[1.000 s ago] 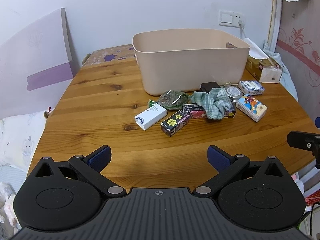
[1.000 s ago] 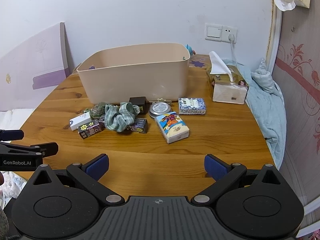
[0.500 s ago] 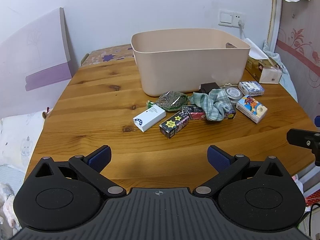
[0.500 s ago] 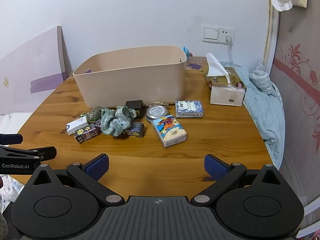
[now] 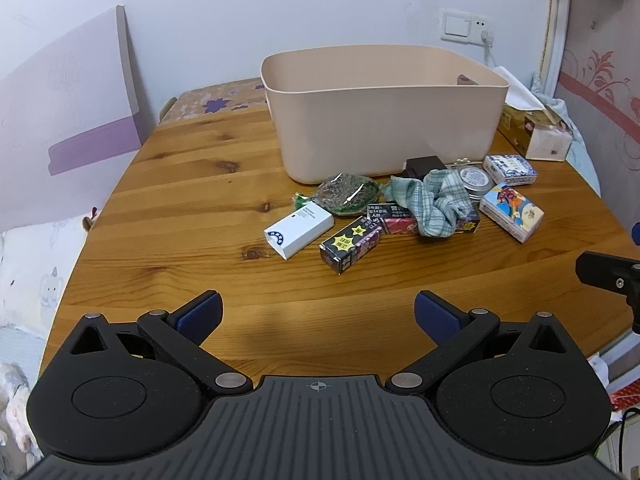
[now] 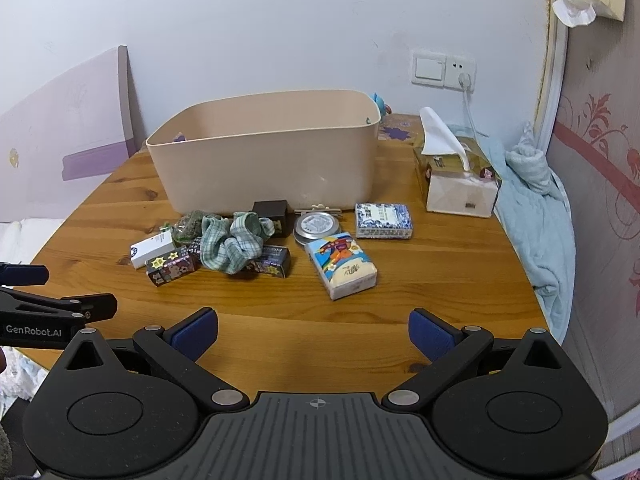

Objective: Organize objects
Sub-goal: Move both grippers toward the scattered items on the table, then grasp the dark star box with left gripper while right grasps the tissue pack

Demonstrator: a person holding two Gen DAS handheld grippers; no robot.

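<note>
Holding position: I have both grippers back over the near edge of the wooden table (image 5: 180, 216), nothing in either.
Left gripper (image 5: 318, 314): fingers spread wide, empty, pointing at the clutter from the left side.
Right gripper (image 6: 313, 330): fingers spread wide, empty, aimed at the same clutter.
Bin: beige tub (image 6: 264, 164) stands at the back of the table; from here I see nothing inside it, though the floor is mostly hidden.
Clutter: all of it lies on the table just in front of the tub.
Left end: white box (image 5: 299, 230), with a black starred box (image 5: 350, 244) just beside it.
Middle: green checked cloth (image 6: 236, 240) draped over another dark box (image 6: 274, 261); a foil-wrapped green bundle (image 5: 347, 194) behind.
Right end: round tin (image 6: 316, 228), cartoon tissue pack (image 6: 341, 264), blue patterned pack (image 6: 384, 221).
Off to the right: tissue box (image 6: 456, 184), well apart from the clutter.
</note>
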